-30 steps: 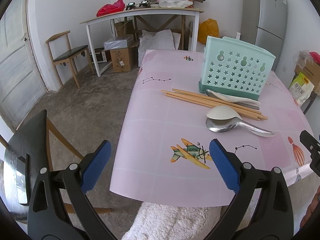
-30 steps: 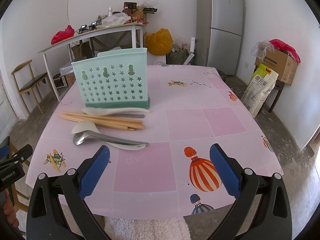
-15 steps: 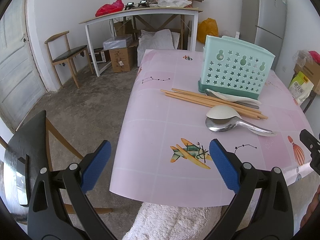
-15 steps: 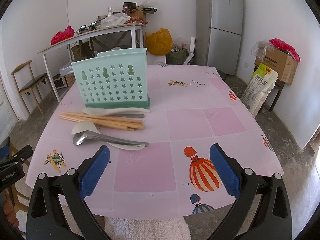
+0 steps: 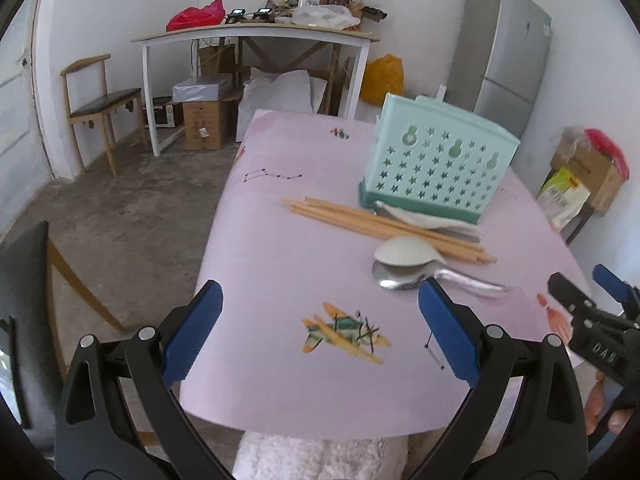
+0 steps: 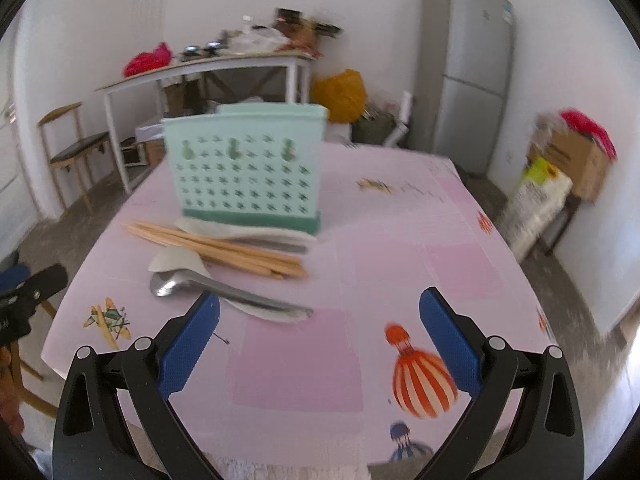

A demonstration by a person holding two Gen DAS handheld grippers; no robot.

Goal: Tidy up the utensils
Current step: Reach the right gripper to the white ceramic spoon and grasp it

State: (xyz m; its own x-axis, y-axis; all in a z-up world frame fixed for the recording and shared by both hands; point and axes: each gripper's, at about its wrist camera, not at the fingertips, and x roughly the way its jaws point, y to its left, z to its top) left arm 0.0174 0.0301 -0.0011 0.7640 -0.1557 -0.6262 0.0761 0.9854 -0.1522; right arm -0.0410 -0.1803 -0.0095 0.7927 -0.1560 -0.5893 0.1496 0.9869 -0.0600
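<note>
A mint-green utensil holder (image 5: 436,168) (image 6: 248,176) with star cutouts stands upright on the pink table (image 5: 280,264) (image 6: 400,248). In front of it lie several wooden chopsticks (image 5: 380,224) (image 6: 224,250), a white spoon (image 5: 404,250) (image 6: 176,260), a metal spoon (image 5: 424,278) (image 6: 224,290) and another white spoon (image 5: 432,222) against the holder's base. My left gripper (image 5: 320,336) is open over the near left table edge, short of the utensils. My right gripper (image 6: 320,340) is open, its left fingertip just in front of the metal spoon's handle.
A white desk (image 5: 256,40) piled with clutter, a wooden chair (image 5: 100,100), boxes and a grey fridge (image 6: 468,72) line the room behind the table. A dark chair back (image 5: 24,300) is at my near left. Fluffy white fabric (image 5: 320,456) lies below the table edge.
Both grippers have moved forward toward the utensils, so holder and spoons look larger. The right wrist view is motion-blurred. Both jaws stay open.
</note>
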